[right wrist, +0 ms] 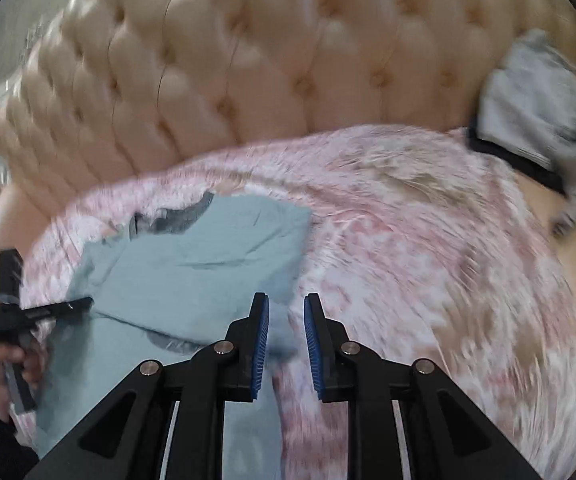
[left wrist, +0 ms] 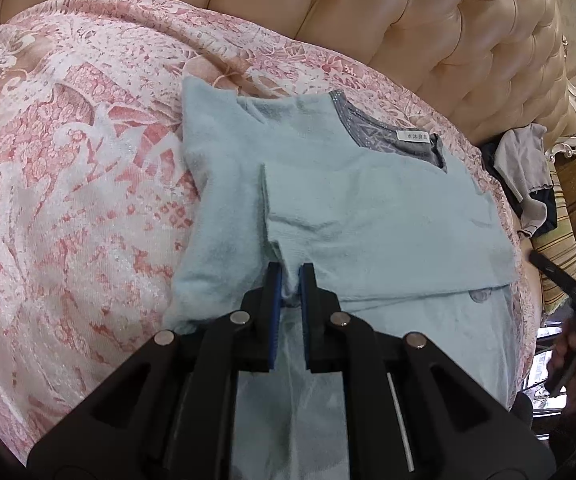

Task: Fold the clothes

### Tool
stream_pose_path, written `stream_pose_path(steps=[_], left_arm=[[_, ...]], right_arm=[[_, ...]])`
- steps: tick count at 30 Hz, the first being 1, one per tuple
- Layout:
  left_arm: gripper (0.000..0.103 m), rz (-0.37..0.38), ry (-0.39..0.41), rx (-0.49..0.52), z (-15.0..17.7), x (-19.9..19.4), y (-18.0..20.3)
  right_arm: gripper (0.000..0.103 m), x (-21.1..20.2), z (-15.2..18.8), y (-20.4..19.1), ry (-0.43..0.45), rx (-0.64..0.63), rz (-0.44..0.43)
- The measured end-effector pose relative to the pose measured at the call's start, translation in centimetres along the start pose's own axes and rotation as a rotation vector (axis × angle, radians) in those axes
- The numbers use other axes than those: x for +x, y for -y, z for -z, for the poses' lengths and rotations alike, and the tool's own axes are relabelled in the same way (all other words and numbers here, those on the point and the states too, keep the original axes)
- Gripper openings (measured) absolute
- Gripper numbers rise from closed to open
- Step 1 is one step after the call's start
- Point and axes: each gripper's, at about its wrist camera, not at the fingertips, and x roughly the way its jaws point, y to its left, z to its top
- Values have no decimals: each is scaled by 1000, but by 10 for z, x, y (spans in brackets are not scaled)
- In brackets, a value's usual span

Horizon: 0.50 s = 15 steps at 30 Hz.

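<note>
A light blue top (left wrist: 368, 208) with a grey neckline and a white label lies partly folded on the pink patterned bedspread (left wrist: 67, 180). My left gripper (left wrist: 291, 270) is shut on a bunched fold of the top near its lower left part. In the blurred right wrist view the same top (right wrist: 191, 264) lies to the left. My right gripper (right wrist: 285, 300) hovers over its right edge with the pads apart; blue cloth shows below the gap but is not pinched. A hand (right wrist: 3, 364) holds the left gripper at the top's far edge.
A tufted beige headboard (left wrist: 448, 20) curves behind the bed. A pile of grey and dark clothes (left wrist: 528, 168) lies at the bed's right end, seen also as a clothes pile (right wrist: 536, 112). Bare bedspread (right wrist: 408, 240) stretches to the right of the top.
</note>
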Motion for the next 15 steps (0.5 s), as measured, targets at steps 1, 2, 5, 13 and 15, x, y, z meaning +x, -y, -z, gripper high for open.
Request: stream_pose_path(steps=[1, 2, 5, 13, 15], left_arm=[[11, 6, 0, -3, 0, 0, -1], [11, 12, 0, -6, 0, 0, -2], [14, 14, -5, 3, -1, -2, -2], [43, -25, 158, 94, 5, -46, 16], [47, 10, 242, 189, 10, -55, 41]], right_arm=[[20, 14, -6, -5, -40, -41, 13], [20, 27, -10, -9, -66, -84, 30], [20, 57, -16, -13, -140, -179, 117], [44, 37, -40, 4, -96, -109, 95], [78, 37, -54, 17, -74, -34, 43]])
